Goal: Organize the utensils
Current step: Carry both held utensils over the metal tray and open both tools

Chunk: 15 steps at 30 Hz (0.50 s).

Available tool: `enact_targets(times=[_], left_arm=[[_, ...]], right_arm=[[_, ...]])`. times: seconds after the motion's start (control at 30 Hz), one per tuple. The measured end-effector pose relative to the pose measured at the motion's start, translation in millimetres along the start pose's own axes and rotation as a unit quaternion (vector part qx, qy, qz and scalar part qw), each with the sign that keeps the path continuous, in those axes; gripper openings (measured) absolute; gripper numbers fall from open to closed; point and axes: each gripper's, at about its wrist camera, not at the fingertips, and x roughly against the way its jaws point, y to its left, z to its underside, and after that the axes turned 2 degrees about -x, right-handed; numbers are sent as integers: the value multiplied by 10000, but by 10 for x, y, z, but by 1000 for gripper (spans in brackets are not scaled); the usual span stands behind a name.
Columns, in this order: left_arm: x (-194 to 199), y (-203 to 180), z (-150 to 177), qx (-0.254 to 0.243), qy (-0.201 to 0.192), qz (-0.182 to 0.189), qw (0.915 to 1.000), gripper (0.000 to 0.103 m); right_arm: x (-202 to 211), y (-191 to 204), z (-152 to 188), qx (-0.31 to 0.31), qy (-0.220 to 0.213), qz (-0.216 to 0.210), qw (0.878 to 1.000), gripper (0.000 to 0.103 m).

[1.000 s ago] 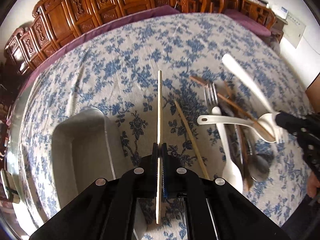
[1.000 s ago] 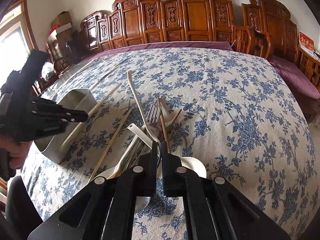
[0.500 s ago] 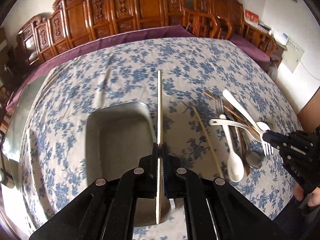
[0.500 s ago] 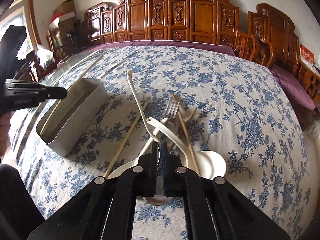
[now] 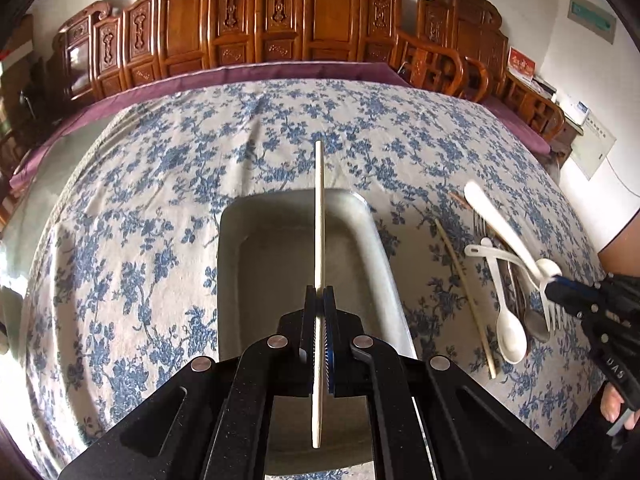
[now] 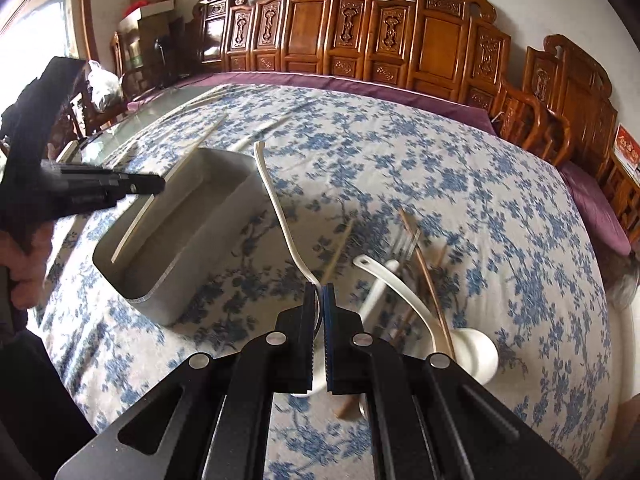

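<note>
- Left wrist view: the left claw (image 5: 319, 294) is pinching a pale chopstick (image 5: 318, 216), jaws pressed together on it at lower centre, with the stick running straight up the frame.
- The metal tray (image 5: 230, 248) is now sitting directly beneath the chopstick at centre; a second ago it was lying at lower left, off to the side of the stick. The carry has therefore brought the chopstick over the tray's open interior.
- The remaining utensils are lying at right on the table (image 5: 140, 184): a loose chopstick (image 5: 466, 296), a white spoon (image 5: 508, 320), a metal fork and darker sticks in one overlapping group.
- The right claw (image 5: 554, 282) is entering at the right edge, pinching a second white spoon (image 5: 500, 224) that is raised above that group.
- Right wrist view: the right claw (image 6: 319, 292) is holding the white spoon (image 6: 276, 204) near its bowl end, jaws closed on it, handle curving up toward upper centre.
- The tray (image 6: 160, 296) is lying at left of frame, closer to centre than a second ago; the spoon's handle tip is overlapping its far corner in the picture, while the bowl end appears short of it.
- The left claw (image 6: 158, 184) is reaching in from the left, holding its chopstick (image 6: 136, 220) over the tray.
- Judgement: both carries are nearing release; the chopstick appears ready to lower, and the spoon needs further travel leftward.
</note>
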Motion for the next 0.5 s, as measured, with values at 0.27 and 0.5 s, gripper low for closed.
enact_targets(times=[0.27,0.5], left_arm=[[-245,34,83,-58,352,191,9992,3],[-358,-3,151,-109,588,305,9977,3]], right_arm=[[-73,226,-75,49,49,-60,10000,5],[-96,306,-166,12,53,-21,10000,5]])
